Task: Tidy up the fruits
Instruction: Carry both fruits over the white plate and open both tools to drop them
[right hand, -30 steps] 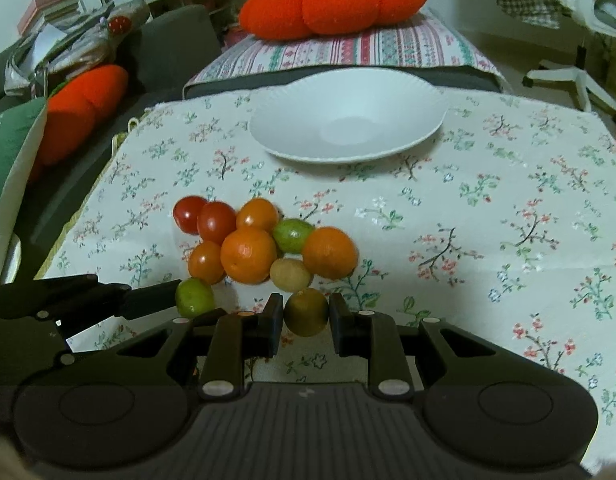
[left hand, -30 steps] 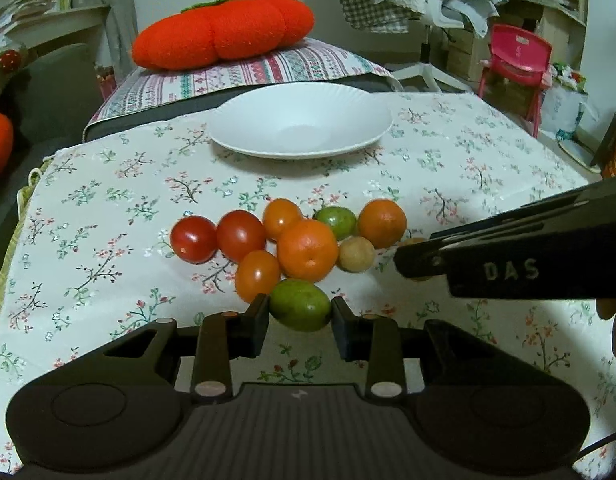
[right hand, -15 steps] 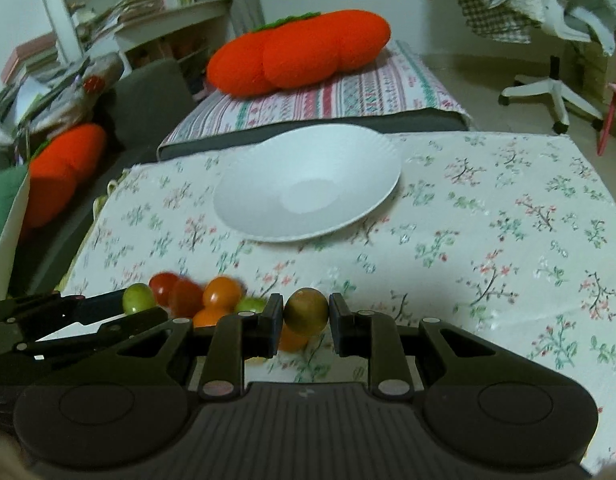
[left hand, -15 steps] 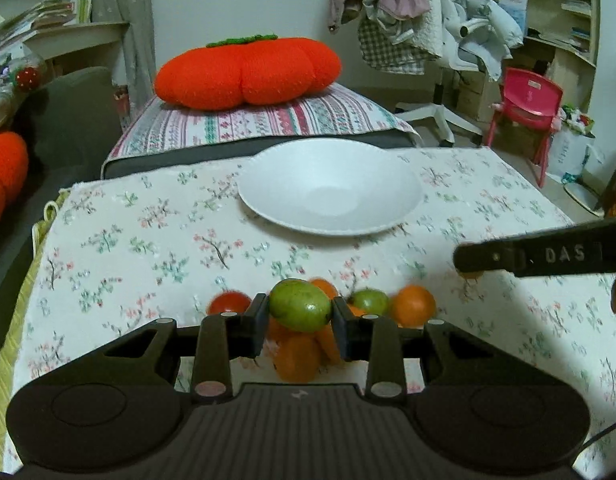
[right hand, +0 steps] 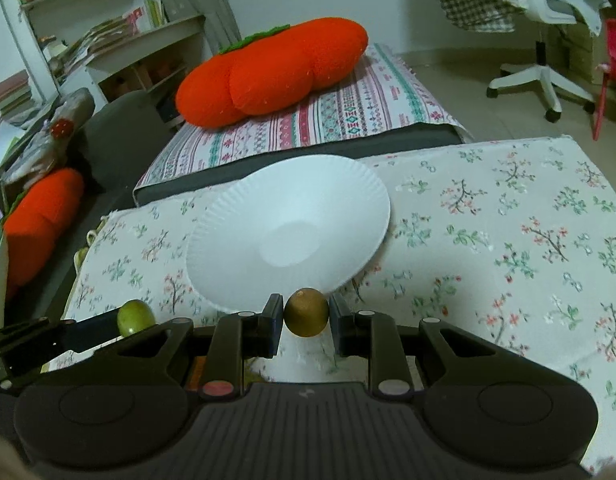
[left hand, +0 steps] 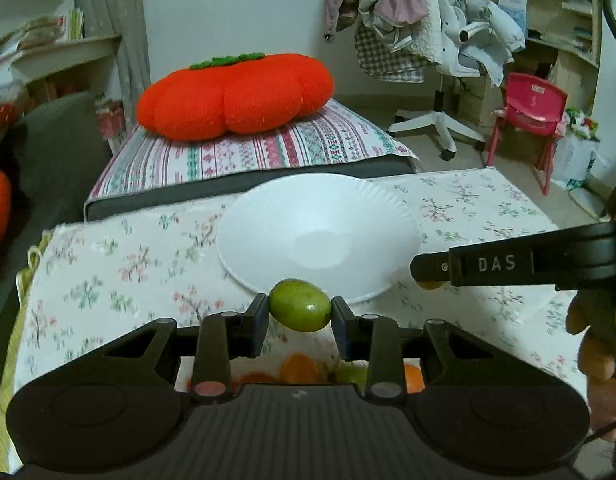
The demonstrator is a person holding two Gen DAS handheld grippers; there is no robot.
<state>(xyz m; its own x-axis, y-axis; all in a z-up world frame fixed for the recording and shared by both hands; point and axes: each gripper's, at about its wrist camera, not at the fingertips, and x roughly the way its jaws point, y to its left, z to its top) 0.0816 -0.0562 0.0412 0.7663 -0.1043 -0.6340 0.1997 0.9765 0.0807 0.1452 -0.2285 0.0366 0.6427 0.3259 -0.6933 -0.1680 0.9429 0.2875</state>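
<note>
Only the left wrist view takes in the far right of the room: a pink child's chair [left hand: 532, 106], a white office chair [left hand: 448, 80] heaped with clothes [left hand: 388, 12], and shelving behind. Only the right wrist view shows the bookshelves [right hand: 87, 12] on the left and most of a second orange cushion [right hand: 39, 224] on the dark sofa. Both views share the big tomato-shaped cushion [left hand: 233, 94] on a striped pillow [left hand: 251, 152], the floral tablecloth [left hand: 107, 264] and, on it, the white paper plate [left hand: 263, 236], which holds nothing.

Low in the left wrist view, between the gripper's arms, blurred orange and green fruits [left hand: 303, 370] lie on the cloth; the right wrist view does not show them clearly. The left view also catches the fingers of a hand [left hand: 596, 344] at the right edge, under the side of the right gripper.

The left gripper [left hand: 299, 312] is clamped on a green oval fruit [left hand: 299, 310], one pad on each end, the fruit clear of the cloth and in front of the plate's near rim. The right gripper [right hand: 306, 312] pinches a smaller, round olive-brown fruit [right hand: 306, 312] in the same way, also off the cloth and before the plate's near edge. In the right view the green fruit shows again at lower left, at the tip of the left gripper seen from the side.
</note>
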